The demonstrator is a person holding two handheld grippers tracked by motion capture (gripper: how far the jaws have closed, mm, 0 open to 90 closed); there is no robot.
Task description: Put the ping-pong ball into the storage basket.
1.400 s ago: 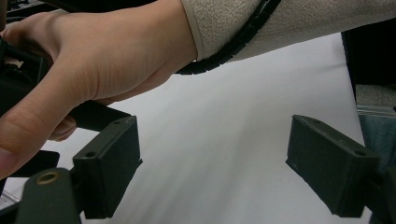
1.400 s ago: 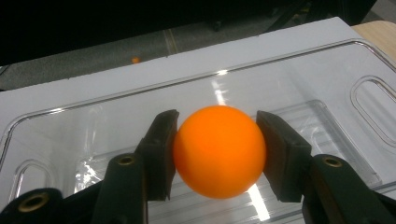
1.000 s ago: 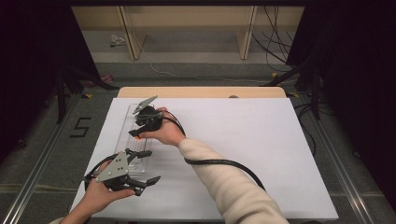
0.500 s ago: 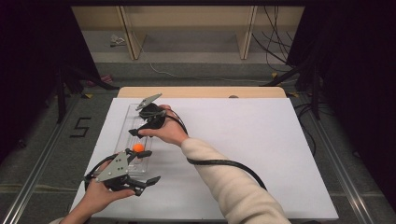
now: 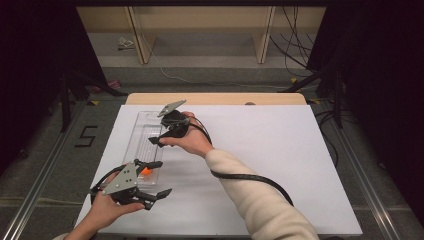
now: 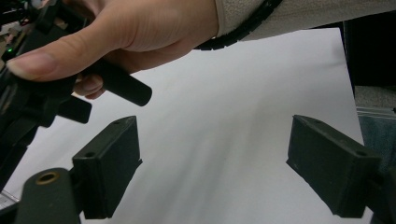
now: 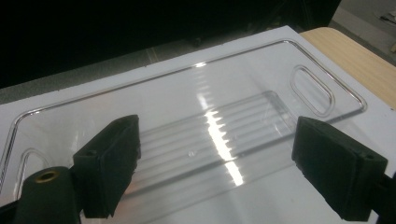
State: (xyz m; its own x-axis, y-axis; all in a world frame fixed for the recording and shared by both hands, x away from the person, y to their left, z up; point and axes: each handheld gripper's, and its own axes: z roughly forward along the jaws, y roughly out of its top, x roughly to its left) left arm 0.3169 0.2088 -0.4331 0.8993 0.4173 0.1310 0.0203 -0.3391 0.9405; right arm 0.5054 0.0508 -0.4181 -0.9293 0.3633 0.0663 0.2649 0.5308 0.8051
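Since the earlier frames, our right gripper has been drawing away toward the far end of the clear plastic tray, and its jaws have just been opening; they are now standing wide apart with nothing between them. An orange ball that was hidden a second ago is now lying in the near end of the tray, apart from the right gripper and just beside the upper jaw of our left gripper.

We are working on a white surface that is covering a light wooden table, whose far edge is showing as a tan strip. Beyond it, grey floor, cables and a pale shelf frame are sitting in a dark room.

The tray is lying along the left edge of the surface, its long side running from near to far. In the right gripper view its ribbed floor is catching a bright glare, and an oval handle slot is showing at one end.

Our left gripper is hovering near the front left corner of the surface, jaws spread open and holding nothing.
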